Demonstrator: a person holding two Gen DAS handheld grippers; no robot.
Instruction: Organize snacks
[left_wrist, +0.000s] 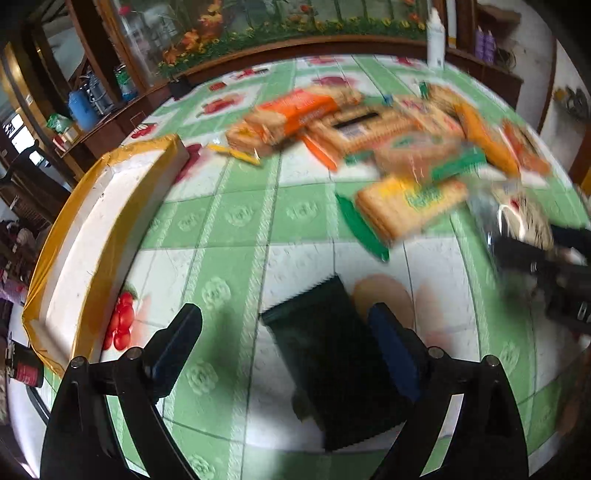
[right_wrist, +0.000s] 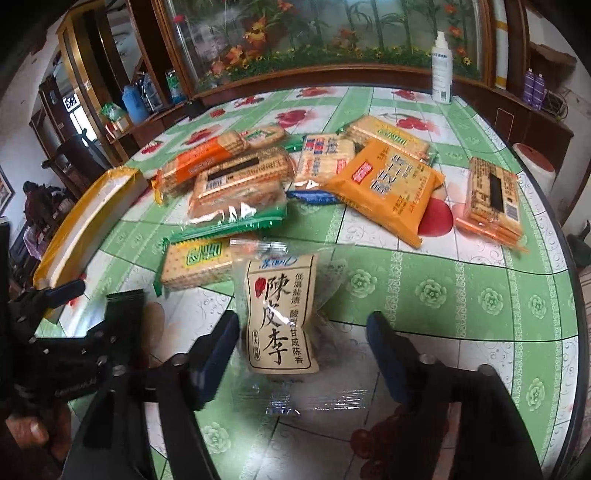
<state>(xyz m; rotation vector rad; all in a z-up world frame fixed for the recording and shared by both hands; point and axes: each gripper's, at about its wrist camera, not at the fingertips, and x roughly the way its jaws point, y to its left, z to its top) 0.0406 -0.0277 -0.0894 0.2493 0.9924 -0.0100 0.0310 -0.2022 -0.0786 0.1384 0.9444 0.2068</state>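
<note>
The left hand-held gripper gapes wide over a dark packet, holding nothing. The right hand-held gripper, likewise wide and empty, straddles the plum pouch, probably lining up a pick. Cracker packs crowd the counter at 12 o'clock.

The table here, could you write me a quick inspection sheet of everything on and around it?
Surface: table under a green and white fruit-print cloth.
Job's things: cracker packs piled mid-table; orange pack; plum bag; dark pouch.
Clutter: white foam box with yellow tape at the left edge; spray bottle at the far edge.
Grippers: left gripper open around the dark pouch; right gripper open around the plum bag.
Cables: nothing seen.
Surroundings: wooden cabinets, floral glass panel.
</note>
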